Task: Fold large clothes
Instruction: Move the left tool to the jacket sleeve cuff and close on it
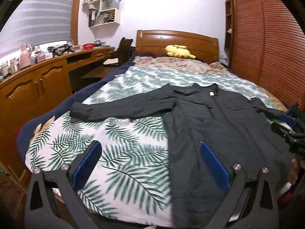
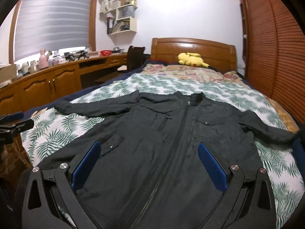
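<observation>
While both claws, left (image 1: 150, 164) and right (image 2: 149, 164), gape empty, one dark jacket (image 2: 171, 133) lies flat, unfolded, zipped, ahead of them.

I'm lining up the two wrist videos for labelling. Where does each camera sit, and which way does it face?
Left wrist: rides the open left gripper over the bed's foot, left of the jacket, facing the headboard; the right gripper shows at right.
Right wrist: rides the open right gripper above the jacket's hem, facing the headboard; the left gripper shows at left.
Shared: jacket, leaf-print cover, yellow plush toy, desk.
</observation>
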Demonstrator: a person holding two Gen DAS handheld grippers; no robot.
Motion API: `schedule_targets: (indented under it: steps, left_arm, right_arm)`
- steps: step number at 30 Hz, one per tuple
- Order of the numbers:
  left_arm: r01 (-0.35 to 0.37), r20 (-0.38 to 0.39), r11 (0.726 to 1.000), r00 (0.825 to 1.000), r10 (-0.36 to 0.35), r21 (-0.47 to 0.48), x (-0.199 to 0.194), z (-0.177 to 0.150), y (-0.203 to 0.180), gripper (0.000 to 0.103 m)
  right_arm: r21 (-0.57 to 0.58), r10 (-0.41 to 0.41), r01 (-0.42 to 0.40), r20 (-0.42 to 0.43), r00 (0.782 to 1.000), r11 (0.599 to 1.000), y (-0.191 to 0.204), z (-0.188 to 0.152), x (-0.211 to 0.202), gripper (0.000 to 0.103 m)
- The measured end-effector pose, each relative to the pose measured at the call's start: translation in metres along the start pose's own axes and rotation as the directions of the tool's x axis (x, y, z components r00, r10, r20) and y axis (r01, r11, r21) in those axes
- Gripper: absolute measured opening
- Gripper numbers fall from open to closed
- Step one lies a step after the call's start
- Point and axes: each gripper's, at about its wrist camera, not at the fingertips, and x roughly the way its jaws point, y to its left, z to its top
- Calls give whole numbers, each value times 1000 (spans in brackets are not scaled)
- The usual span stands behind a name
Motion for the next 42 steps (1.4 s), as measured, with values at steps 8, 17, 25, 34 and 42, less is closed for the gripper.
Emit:
schedule_targets:
  steps: [8, 17, 25, 34, 42]
  left_arm:
    - [-48, -97, 998, 994, 52, 41, 44, -5, 40, 103]
    - [-1, -175, 1000, 984, 1, -3, 79, 8, 98, 103]
    - [-14, -183, 998, 983, 2, -66, 121, 32, 161, 103]
    - [-96, -230, 990, 971, 70, -104, 183, 55, 212, 94]
    - [-132, -236, 979, 967, 93, -157, 219, 80, 236, 74]
  right_arm:
    - [-26, 73, -74, -13, 997, 997, -1, -9, 33, 103]
    - [2, 71, -71, -81, 994, 997, -6, -16, 65, 103]
    - [-15, 82, -85, -142, 986, 996, 0, -12, 84, 103]
    - [-91, 74, -91, -177, 981, 992, 17, 9, 122, 103]
    - [-108, 111, -137, -223, 969, 985, 39, 15, 158, 103]
